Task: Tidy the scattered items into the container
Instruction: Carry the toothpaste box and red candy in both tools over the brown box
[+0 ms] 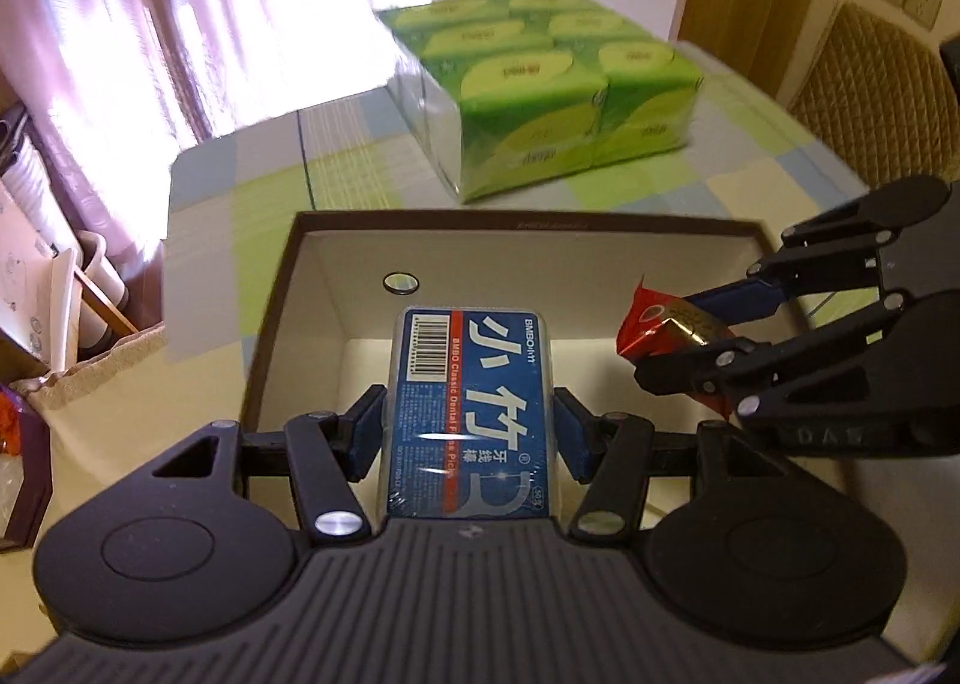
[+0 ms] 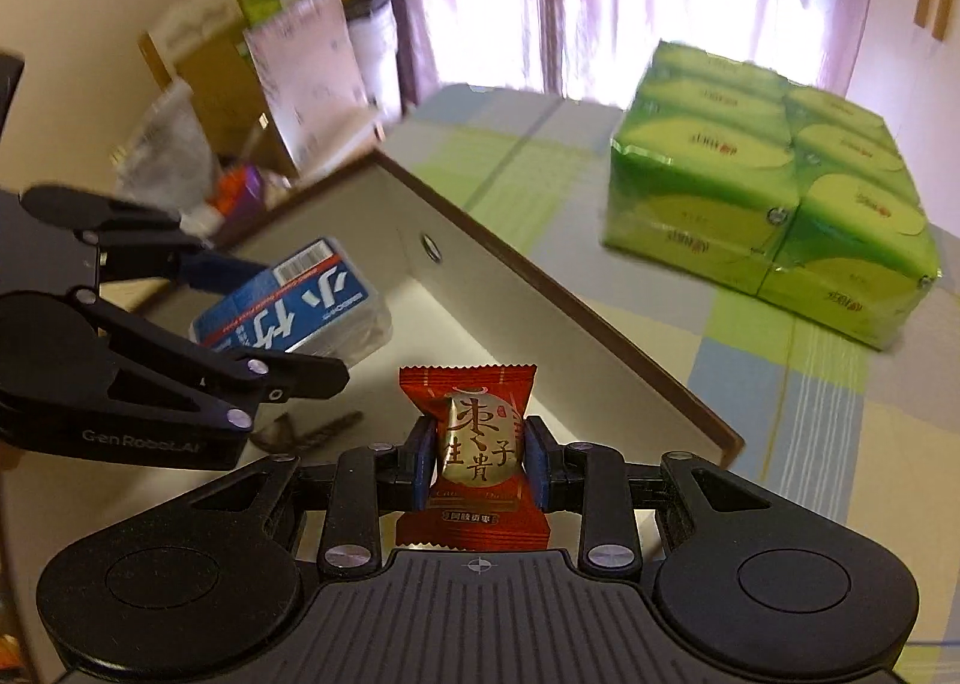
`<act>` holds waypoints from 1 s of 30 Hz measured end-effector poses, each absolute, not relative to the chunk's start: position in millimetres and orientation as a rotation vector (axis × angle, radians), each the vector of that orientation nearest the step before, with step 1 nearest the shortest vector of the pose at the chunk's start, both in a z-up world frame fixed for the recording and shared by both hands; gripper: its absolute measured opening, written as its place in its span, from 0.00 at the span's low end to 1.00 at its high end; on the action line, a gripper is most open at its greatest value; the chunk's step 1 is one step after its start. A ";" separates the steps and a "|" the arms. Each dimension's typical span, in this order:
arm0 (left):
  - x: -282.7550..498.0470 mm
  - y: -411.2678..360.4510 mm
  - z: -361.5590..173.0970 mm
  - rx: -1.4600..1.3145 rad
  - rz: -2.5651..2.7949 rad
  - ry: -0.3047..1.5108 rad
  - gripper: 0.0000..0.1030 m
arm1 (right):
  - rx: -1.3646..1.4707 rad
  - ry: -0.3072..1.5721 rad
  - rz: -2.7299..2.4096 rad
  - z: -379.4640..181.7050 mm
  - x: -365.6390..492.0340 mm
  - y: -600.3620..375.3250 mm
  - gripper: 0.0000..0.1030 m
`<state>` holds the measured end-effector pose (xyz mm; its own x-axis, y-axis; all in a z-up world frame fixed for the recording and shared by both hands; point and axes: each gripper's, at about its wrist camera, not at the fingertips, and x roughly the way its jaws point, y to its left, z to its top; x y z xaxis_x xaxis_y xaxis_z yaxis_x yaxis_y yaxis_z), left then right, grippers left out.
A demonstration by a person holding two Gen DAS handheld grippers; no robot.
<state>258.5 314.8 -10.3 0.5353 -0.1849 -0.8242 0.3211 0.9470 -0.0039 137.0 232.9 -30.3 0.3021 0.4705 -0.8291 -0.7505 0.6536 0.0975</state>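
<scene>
A brown-rimmed cardboard box (image 1: 528,217) with a pale inside stands open on the table. My left gripper (image 1: 469,432) is shut on a blue dental floss pick box (image 1: 474,408), held over the box's opening. From the right, my right gripper (image 1: 690,345) reaches over the box rim, shut on a red and gold candy packet (image 1: 660,324). In the right wrist view the candy packet (image 2: 477,444) sits between my right gripper's (image 2: 480,459) pads, above the cardboard box (image 2: 540,288). The left gripper (image 2: 264,318) holds the floss pick box (image 2: 294,306) at left.
A green shrink-wrapped pack of tissue boxes (image 1: 540,84) sits on the checked tablecloth (image 1: 750,174) beyond the container. A small dark object (image 2: 306,426) lies on the box floor. Cartons and bags (image 2: 258,84) crowd the floor by the curtain. A quilted chair back (image 1: 870,84) stands at right.
</scene>
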 end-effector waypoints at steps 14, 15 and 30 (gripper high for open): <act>300.1 307.6 -60.3 0.196 -0.339 1.036 0.52 | -0.493 1.037 0.786 -66.0 150.9 250.5 0.33; 300.8 306.5 -61.7 0.201 -0.344 1.037 0.52 | -0.497 1.035 0.786 -66.5 151.0 250.3 0.33; 288.9 304.5 -52.9 0.211 -0.329 1.028 0.68 | -0.517 1.033 0.860 -52.3 139.5 246.7 0.34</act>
<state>288.9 304.5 -52.9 0.4737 -0.1683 -0.8644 0.3646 0.9310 0.0186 139.5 246.7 -52.3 0.2424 0.3684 -0.8975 -0.8162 0.5775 0.0167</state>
